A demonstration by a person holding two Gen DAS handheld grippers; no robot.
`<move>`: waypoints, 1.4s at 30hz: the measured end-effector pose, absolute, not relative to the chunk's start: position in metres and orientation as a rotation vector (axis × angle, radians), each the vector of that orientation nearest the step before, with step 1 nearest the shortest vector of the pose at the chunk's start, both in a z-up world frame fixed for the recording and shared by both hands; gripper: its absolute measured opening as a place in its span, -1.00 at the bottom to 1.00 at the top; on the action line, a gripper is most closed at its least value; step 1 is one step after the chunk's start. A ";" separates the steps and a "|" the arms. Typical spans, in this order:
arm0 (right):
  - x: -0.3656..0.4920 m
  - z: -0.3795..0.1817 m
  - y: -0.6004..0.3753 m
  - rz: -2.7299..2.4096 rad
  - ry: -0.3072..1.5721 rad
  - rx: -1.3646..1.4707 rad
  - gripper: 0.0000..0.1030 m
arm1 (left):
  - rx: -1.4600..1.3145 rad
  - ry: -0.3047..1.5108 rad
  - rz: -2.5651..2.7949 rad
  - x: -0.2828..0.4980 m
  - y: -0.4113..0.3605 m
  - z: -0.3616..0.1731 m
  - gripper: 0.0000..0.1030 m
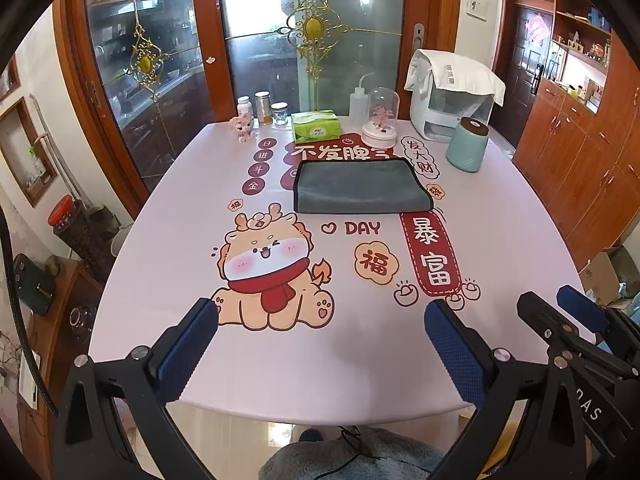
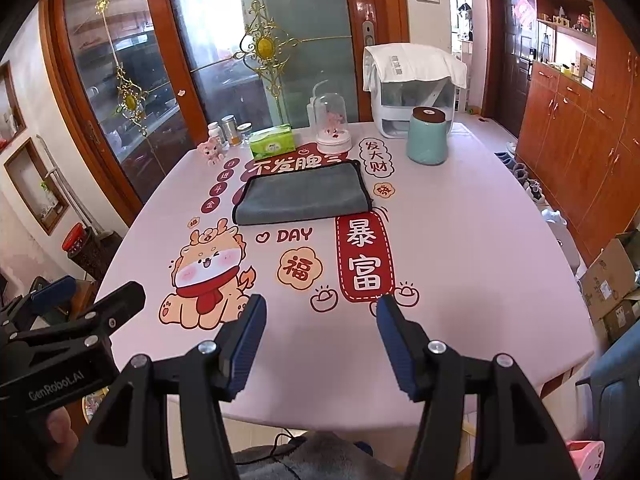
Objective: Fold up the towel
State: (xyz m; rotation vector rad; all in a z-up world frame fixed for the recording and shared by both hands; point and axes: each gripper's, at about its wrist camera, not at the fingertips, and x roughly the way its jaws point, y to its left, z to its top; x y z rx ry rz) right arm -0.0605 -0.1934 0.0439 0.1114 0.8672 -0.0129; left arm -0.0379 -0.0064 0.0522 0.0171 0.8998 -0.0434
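A grey towel with a dark hem [image 1: 362, 187] lies folded into a flat rectangle on the pink printed table [image 1: 168, 248], past its middle; it also shows in the right wrist view [image 2: 303, 194]. My left gripper [image 1: 320, 320] is open and empty, held over the table's near edge, well short of the towel. My right gripper [image 2: 320, 316] is open and empty, also over the near edge. The right gripper shows at the right in the left wrist view [image 1: 560, 308], and the left gripper shows at the left in the right wrist view [image 2: 88, 292].
Along the table's far edge stand a green tissue box [image 1: 316, 125], a glass dome ornament [image 1: 380, 120], a teal canister [image 1: 468, 145], a white appliance under a white cloth [image 1: 452, 96], jars [image 1: 262, 109] and a pink figurine [image 1: 242, 128]. A fuzzy seat [image 1: 352, 460] is below the near edge.
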 end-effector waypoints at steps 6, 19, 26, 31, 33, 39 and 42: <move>-0.059 0.043 -0.193 -0.016 0.874 0.112 0.13 | 0.019 0.899 -0.042 -0.038 -0.006 0.051 0.99; -0.056 0.041 -0.193 -0.017 0.877 0.112 0.13 | 0.018 0.899 -0.042 -0.038 -0.006 0.051 0.99; -0.053 0.039 -0.192 -0.016 0.886 0.113 0.13 | 0.018 0.902 -0.045 -0.036 -0.004 0.050 0.99; -0.052 0.035 -0.193 -0.015 0.896 0.118 0.13 | 0.017 0.910 -0.045 -0.032 -0.003 0.048 0.99; -0.051 0.034 -0.193 -0.016 0.898 0.121 0.13 | 0.016 0.913 -0.045 -0.031 -0.004 0.047 0.99; -0.051 0.033 -0.193 -0.013 0.901 0.121 0.13 | 0.018 0.920 -0.044 -0.030 -0.005 0.045 0.99; -0.049 0.031 -0.193 -0.012 0.905 0.123 0.13 | 0.017 0.925 -0.044 -0.029 -0.005 0.043 0.99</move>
